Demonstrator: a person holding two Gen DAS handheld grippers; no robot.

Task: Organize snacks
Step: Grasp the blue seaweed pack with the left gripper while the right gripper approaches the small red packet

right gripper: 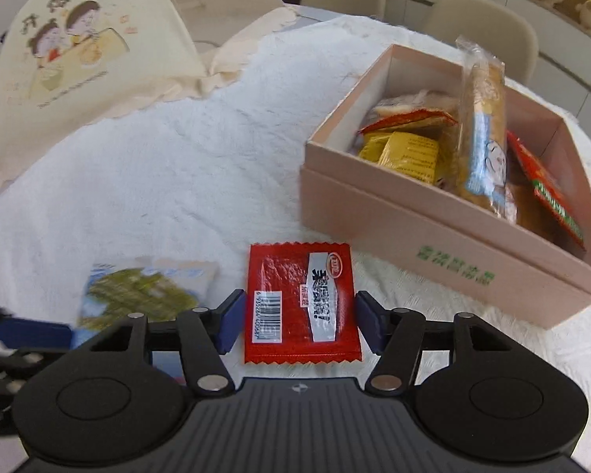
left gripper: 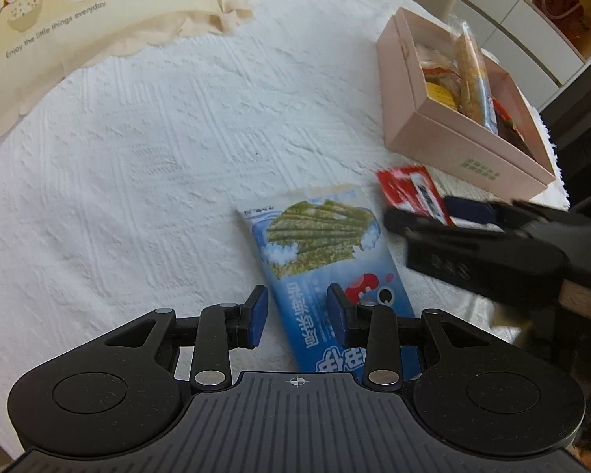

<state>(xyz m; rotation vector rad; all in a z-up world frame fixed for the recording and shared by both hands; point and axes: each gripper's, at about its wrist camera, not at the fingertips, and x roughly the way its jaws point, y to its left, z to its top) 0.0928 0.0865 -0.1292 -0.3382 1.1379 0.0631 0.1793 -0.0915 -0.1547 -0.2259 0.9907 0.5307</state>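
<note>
A blue seaweed snack packet (left gripper: 323, 252) lies flat on the white tablecloth; my left gripper (left gripper: 297, 315) is open above its near end, the right pad over the packet. The packet also shows blurred in the right wrist view (right gripper: 138, 291). A red snack packet (right gripper: 301, 303) lies between the open pads of my right gripper (right gripper: 300, 325), which straddles its sides. In the left wrist view the red packet (left gripper: 409, 193) sits by the right gripper (left gripper: 425, 216). A pink box (right gripper: 433, 244) holds several snacks; it also shows in the left wrist view (left gripper: 465, 149).
A cream mesh food cover with a cartoon print (right gripper: 78, 63) stands at the back left, also in the left wrist view (left gripper: 59, 15). Beige chairs (right gripper: 480, 27) stand behind the table. The white tablecloth (left gripper: 138, 157) covers the round table.
</note>
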